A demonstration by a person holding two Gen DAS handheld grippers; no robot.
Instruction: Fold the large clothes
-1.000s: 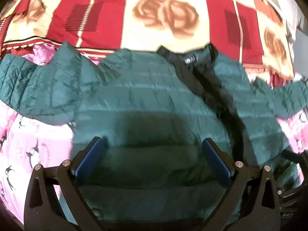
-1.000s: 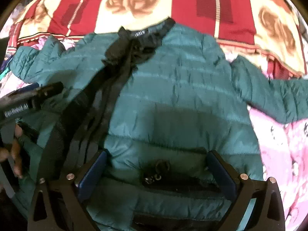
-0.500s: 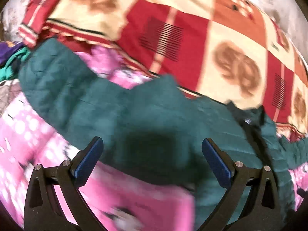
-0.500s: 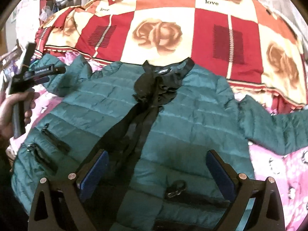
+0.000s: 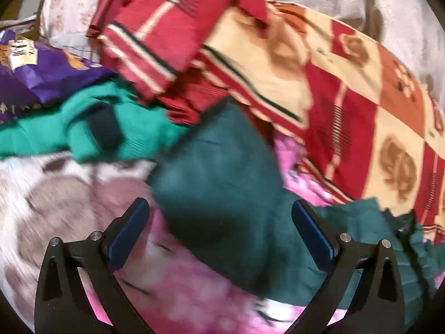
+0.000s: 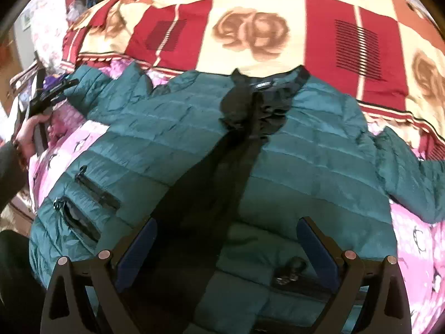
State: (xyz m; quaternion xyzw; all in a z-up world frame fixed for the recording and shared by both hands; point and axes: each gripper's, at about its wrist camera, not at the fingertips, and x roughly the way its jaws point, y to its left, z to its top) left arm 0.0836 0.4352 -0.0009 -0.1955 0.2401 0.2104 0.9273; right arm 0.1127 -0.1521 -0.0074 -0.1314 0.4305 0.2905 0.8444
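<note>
A dark teal quilted jacket [image 6: 306, 161] lies spread front-up on a bed, its black lining showing along the open front, collar at the far side. My right gripper [image 6: 226, 239] hovers open above the jacket's lower front, nothing between its fingers. In the left wrist view, my left gripper [image 5: 219, 222] is open above the end of the jacket's left sleeve [image 5: 222, 172], which reaches out over the pink sheet. The right wrist view shows the left gripper [image 6: 47, 97] held by a hand at that sleeve's cuff. The right sleeve [image 6: 411, 172] stretches out to the right.
A red and cream rose-patterned blanket [image 6: 250, 27] covers the far half of the bed. A pink printed sheet [image 5: 180, 292] lies under the jacket. A bright green garment [image 5: 91, 128] and a purple bag [image 5: 41, 75] are piled beyond the left sleeve.
My left gripper has swung left from over the jacket's body to the end of the left sleeve. My right gripper has pulled back and up, so more of the jacket shows.
</note>
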